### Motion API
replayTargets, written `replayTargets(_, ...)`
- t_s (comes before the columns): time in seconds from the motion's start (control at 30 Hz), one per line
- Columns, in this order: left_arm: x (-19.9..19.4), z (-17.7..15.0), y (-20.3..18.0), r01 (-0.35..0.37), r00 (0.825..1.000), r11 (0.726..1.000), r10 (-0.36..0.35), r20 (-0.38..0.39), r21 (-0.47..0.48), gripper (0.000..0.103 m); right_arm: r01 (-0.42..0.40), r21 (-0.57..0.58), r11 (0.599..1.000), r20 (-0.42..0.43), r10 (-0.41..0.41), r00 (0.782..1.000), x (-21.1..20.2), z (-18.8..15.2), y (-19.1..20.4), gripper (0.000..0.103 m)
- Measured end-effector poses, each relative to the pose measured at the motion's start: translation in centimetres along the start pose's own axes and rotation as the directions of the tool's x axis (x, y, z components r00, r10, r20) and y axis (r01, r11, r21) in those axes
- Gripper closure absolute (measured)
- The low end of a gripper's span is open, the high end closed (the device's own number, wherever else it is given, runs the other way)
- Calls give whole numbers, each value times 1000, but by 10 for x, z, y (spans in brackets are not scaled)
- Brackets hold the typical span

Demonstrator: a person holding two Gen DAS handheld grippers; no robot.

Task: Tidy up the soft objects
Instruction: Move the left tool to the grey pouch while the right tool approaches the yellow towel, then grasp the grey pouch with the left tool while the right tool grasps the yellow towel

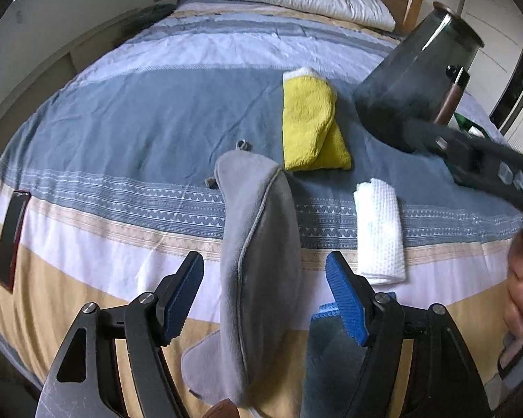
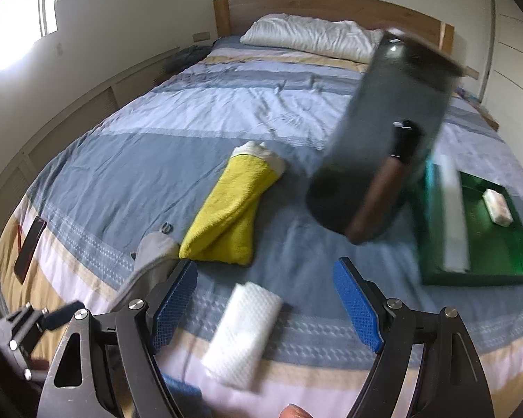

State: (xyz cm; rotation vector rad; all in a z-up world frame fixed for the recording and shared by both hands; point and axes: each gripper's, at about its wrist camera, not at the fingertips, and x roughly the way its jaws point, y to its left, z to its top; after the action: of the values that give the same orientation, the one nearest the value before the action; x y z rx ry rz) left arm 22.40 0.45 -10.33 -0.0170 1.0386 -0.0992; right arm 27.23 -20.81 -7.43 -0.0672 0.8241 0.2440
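A grey soft pillow (image 1: pixel 258 271) lies on the striped bed between the open jaws of my left gripper (image 1: pixel 265 296); the pads do not touch it. A folded yellow towel (image 1: pixel 310 122) lies beyond it, also in the right wrist view (image 2: pixel 230 216). A folded white waffle cloth (image 1: pixel 378 230) lies to the right, below my open right gripper (image 2: pixel 265 303) in its view (image 2: pixel 242 331). The grey pillow's tip (image 2: pixel 153 250) shows at left. A blue cloth (image 1: pixel 327 348) lies under the left gripper's right finger.
A dark glass jug with a brown handle (image 2: pixel 383 153) hangs blurred above the bed, also in the left view (image 1: pixel 415 80). A green tray (image 2: pixel 484 237) holds a small white item. A phone (image 1: pixel 12 233) lies at left. A white pillow (image 2: pixel 310 38) lies by the headboard.
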Motion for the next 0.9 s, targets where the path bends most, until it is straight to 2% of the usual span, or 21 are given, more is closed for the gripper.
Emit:
replayTargets(0.2,23,3,4,3,999,1000,-2,-41,3,36,-37,-6,999,-34,37,999,56,19,13,22)
replayTargets(0.33,33,4,8,-4,998,1000,4,-55,1,36,-49,7,999,-44,49,998,78,21,12,22)
replayTargets(0.57,49,4,12,-17,996,1000,17,-84,-1,36,-52,67,996,-79,58,995,78,-6,-2,21)
replayTargets(0.77,52,4,13,31,994,1000,-31,-102,-5,35,-35,162,986,-131,57,990,72,-35,-11,21)
replayTargets(0.9,50,5,10,41,995,999,-40,-97,5,35,-26,161,987,-148,50,988,71,-39,-7,21)
